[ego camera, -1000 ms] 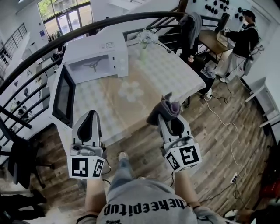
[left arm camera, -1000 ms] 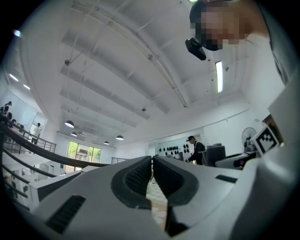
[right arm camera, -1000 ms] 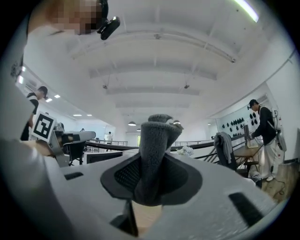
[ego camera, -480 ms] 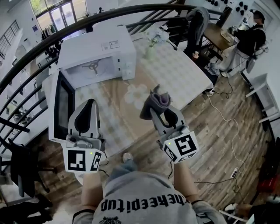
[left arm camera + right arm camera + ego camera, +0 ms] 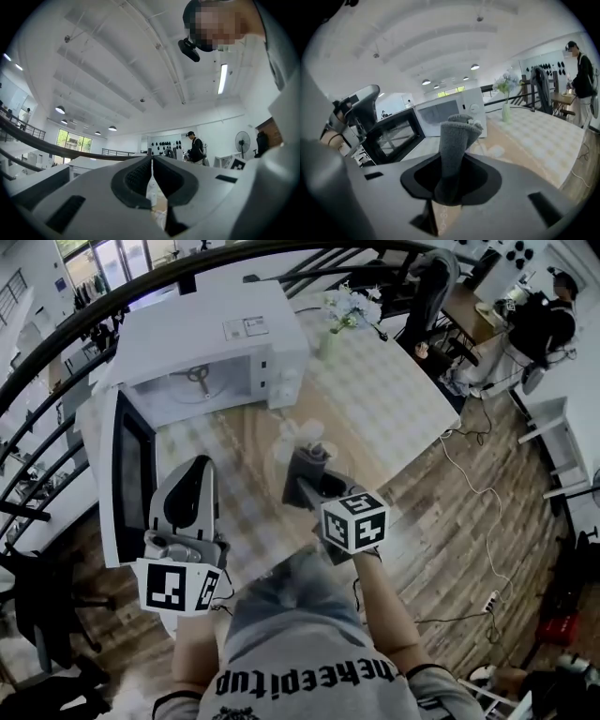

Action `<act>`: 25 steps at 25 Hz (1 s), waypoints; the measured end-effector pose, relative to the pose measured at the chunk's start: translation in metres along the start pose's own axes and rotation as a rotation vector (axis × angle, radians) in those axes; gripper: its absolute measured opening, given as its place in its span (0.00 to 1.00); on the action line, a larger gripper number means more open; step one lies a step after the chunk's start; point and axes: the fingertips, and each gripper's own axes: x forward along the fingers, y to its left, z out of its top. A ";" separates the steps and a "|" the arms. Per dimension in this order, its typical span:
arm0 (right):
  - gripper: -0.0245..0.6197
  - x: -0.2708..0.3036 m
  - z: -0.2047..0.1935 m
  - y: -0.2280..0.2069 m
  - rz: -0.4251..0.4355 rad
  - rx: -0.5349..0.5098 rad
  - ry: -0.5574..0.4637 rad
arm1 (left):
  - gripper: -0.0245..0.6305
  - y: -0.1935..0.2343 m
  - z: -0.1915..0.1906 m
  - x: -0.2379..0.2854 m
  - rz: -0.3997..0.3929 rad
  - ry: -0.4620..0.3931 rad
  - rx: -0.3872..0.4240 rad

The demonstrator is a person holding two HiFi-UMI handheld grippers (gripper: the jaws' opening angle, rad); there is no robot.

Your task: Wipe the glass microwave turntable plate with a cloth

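Note:
The glass turntable plate [image 5: 298,434] lies on the tablecloth in front of the white microwave [image 5: 211,343] and shows as a pale lobed patch; it is also visible as the plate [image 5: 494,151] in the right gripper view. My right gripper [image 5: 307,474] is shut on a grey cloth [image 5: 307,461], whose bunched end stands up out of the jaws just at the plate's near edge. The same grey cloth [image 5: 453,140] fills the right gripper [image 5: 451,180]. My left gripper [image 5: 187,495] is shut and empty, beside the open microwave door [image 5: 120,474]. The left gripper [image 5: 151,162] tilts upward.
The microwave's door hangs open to the left, with the roller ring [image 5: 197,376] inside the cavity. A vase of flowers [image 5: 341,322] stands at the table's far right. A dark railing [image 5: 56,352] curves behind. A person [image 5: 539,320] stands at a desk far right.
My right gripper has carried the cloth left and forward over the table to the plate's near edge. The left gripper has stayed put beside the door.

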 end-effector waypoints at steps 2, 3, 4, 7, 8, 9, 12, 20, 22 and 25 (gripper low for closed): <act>0.20 0.020 -0.007 0.000 0.025 -0.026 0.039 | 0.06 0.008 -0.009 0.001 0.007 0.016 -0.015; 0.20 0.032 -0.012 -0.001 0.030 -0.066 0.068 | 0.06 0.011 -0.013 0.001 0.012 0.023 -0.019; 0.20 0.044 -0.017 -0.004 0.023 -0.112 0.101 | 0.06 0.015 -0.016 0.001 0.019 0.029 -0.021; 0.20 0.085 -0.034 -0.017 -0.057 -0.204 0.196 | 0.06 0.028 -0.023 -0.002 0.051 0.045 -0.021; 0.20 0.097 -0.040 -0.020 -0.082 -0.209 0.226 | 0.06 0.032 -0.025 -0.004 0.062 0.051 -0.019; 0.20 0.108 -0.045 -0.022 -0.097 -0.204 0.254 | 0.06 0.035 -0.026 -0.005 0.073 0.057 -0.017; 0.20 0.137 -0.047 -0.018 -0.101 -0.188 0.316 | 0.06 0.047 -0.029 -0.007 0.110 0.076 -0.005; 0.21 0.166 -0.059 -0.022 -0.052 -0.352 0.426 | 0.06 0.055 -0.037 0.008 0.154 0.096 -0.004; 0.21 0.167 -0.056 -0.032 -0.059 -0.330 0.413 | 0.06 0.051 -0.040 0.017 0.141 0.096 -0.007; 0.21 0.163 -0.052 -0.060 -0.113 -0.330 0.413 | 0.06 0.044 -0.046 0.031 0.123 0.100 -0.014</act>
